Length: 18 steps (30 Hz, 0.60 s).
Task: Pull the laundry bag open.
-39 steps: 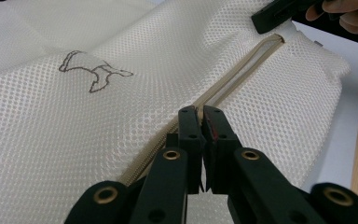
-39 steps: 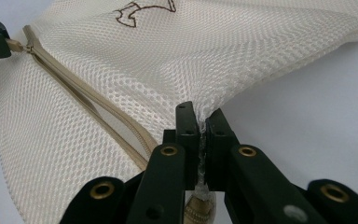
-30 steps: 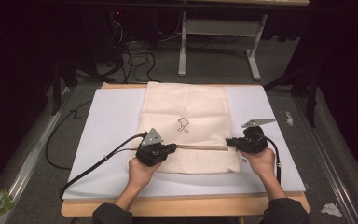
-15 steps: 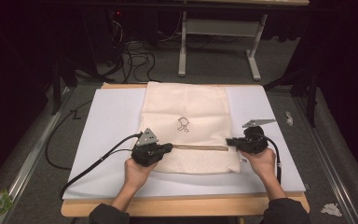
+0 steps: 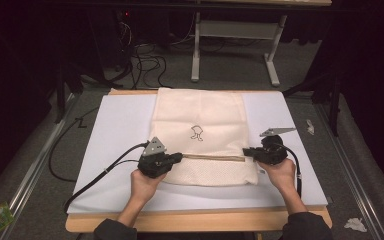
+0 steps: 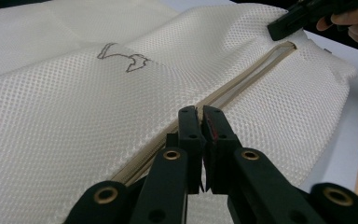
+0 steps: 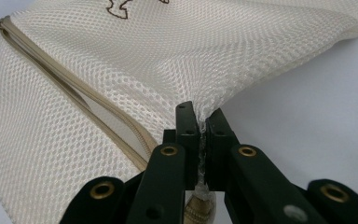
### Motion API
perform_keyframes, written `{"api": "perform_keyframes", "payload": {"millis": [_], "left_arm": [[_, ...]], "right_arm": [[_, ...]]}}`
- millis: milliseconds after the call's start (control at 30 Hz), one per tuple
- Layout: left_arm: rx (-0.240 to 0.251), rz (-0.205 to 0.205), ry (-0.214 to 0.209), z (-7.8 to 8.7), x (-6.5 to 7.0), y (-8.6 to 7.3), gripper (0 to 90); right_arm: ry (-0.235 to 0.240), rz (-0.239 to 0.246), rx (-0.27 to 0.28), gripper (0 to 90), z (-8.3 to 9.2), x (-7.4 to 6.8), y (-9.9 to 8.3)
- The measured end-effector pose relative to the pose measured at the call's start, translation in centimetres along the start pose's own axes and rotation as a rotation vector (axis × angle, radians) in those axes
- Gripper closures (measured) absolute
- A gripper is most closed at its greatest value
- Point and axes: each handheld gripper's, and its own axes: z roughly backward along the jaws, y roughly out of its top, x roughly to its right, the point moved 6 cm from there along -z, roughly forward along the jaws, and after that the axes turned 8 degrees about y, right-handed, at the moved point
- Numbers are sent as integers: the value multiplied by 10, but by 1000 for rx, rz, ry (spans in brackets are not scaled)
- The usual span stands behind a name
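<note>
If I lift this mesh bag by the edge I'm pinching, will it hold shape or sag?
Likely sag: the mesh bag already puckers where the right gripper pinches it. Probably light, since the cloth is thin, open net. The zipper may stay a bit stiffer than the cloth.

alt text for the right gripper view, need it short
The right gripper, jaws shut, pinches an edge of a cream mesh laundry bag lying on a white table. A beige zipper runs from the upper left down toward the gripper, and a dark embroidered logo shows at the top.
</note>
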Motion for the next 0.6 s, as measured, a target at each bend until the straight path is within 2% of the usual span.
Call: {"api": "perform_keyframes", "payload": {"millis": [600], "left_arm": [[13, 32, 27, 14, -16, -3, 871]], "right_arm": [[-17, -2, -15, 880, -2, 1, -2]]}}
